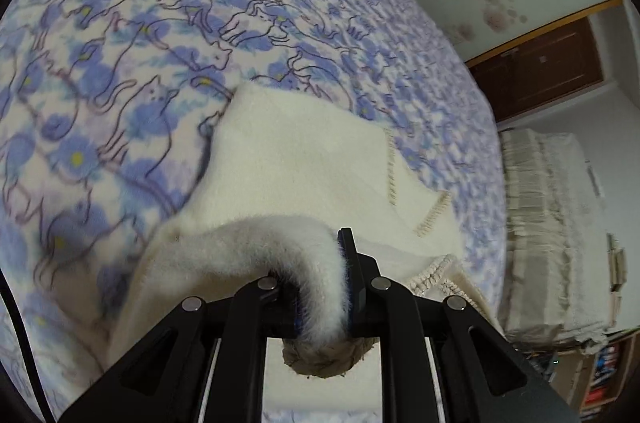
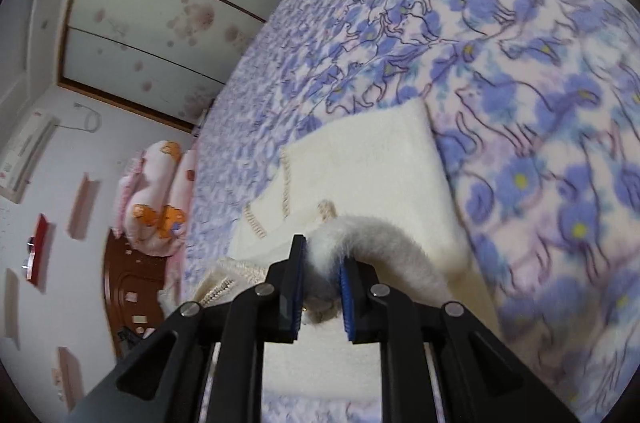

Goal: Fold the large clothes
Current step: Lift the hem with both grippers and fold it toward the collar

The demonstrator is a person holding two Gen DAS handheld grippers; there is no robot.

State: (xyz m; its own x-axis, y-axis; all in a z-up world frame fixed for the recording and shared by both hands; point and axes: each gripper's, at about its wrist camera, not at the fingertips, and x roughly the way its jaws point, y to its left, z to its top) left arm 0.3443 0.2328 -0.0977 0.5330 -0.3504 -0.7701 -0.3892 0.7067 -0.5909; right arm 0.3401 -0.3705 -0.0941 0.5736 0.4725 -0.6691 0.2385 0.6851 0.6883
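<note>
A cream fleece garment (image 1: 296, 163) with tan blanket-stitch trim lies partly folded on the blue cat-print bedspread (image 1: 140, 23). My left gripper (image 1: 320, 287) is shut on a bunched fold of its edge, lifted toward the camera. In the right wrist view the same garment (image 2: 368, 159) lies ahead. My right gripper (image 2: 322, 271) is shut on another bunched fold of its edge, with cloth filling the gap between the blue pads. The cloth under both grippers is hidden.
The bedspread (image 2: 500, 63) covers the whole bed. A fringed cream cover (image 1: 560, 223) and a brown door (image 1: 540, 67) lie right of the bed. Pink pillows (image 2: 156, 199), a wooden headboard (image 2: 128, 287) and wall shelves (image 2: 38, 247) are at the bed's other side.
</note>
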